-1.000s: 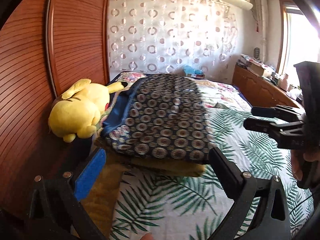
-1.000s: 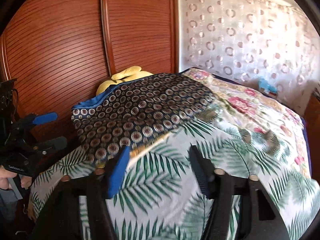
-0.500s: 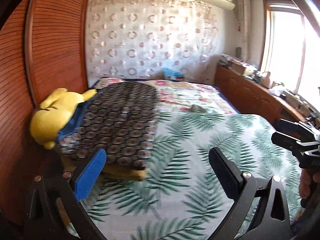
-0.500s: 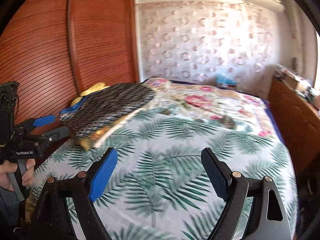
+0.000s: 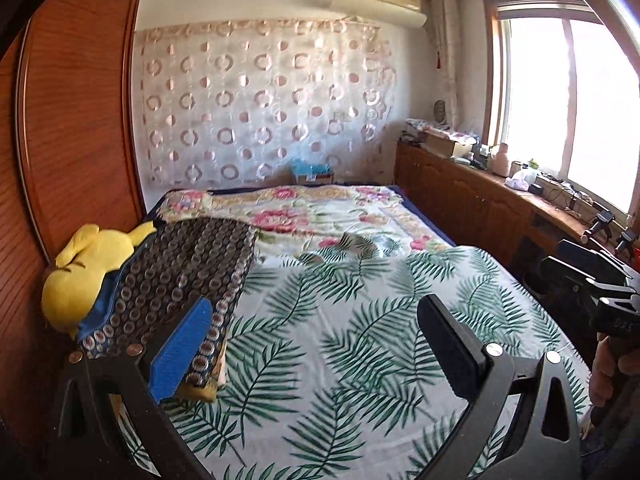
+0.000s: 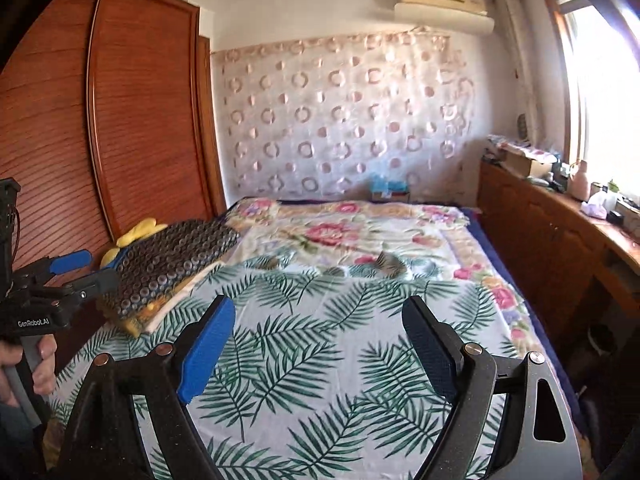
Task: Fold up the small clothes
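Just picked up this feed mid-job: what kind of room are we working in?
A bedroom, most likely: a wide bed with a leaf-print sheet, a wooden wardrobe beside it, and folded clothes stacked on the bed.

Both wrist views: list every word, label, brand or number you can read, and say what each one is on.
"GenRobot.AI": white print on the black body of the left tongs, seen in the right wrist view.
Pale embossed marks on the body of the right tongs, seen in the left wrist view: too blurred to read.
Label on the blue box at the head of the bed: too small to read.
Nothing else legible.
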The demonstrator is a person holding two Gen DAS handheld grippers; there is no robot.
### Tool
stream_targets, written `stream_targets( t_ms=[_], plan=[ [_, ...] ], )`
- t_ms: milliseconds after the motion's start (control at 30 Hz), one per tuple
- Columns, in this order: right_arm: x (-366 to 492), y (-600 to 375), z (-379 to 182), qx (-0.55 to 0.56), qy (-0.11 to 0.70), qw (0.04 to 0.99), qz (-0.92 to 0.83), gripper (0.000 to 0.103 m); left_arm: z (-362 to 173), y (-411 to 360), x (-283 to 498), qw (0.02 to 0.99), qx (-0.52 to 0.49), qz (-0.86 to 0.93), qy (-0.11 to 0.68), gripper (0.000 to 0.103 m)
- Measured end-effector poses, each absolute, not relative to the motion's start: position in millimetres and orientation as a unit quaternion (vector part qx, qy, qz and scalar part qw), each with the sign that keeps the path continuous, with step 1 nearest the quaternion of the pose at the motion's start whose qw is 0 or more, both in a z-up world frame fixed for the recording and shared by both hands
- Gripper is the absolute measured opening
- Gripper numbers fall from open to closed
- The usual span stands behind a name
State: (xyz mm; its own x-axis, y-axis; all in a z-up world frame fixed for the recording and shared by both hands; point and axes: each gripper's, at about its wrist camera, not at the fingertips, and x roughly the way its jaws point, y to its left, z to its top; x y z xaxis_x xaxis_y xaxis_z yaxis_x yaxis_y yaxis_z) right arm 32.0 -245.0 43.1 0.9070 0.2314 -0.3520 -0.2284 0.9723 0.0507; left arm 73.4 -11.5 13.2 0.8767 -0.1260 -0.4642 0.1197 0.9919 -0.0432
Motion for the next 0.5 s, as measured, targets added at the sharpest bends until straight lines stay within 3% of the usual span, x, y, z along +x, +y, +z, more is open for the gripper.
stream_targets(
  t_ms=[500],
  plan=[
    [23, -227, 19, 0.003, 0.145, 0.984, 0.102, 0.087, 42, -17, 55, 0.977, 0.0, -0.059, 0.205, 0.103]
  ],
)
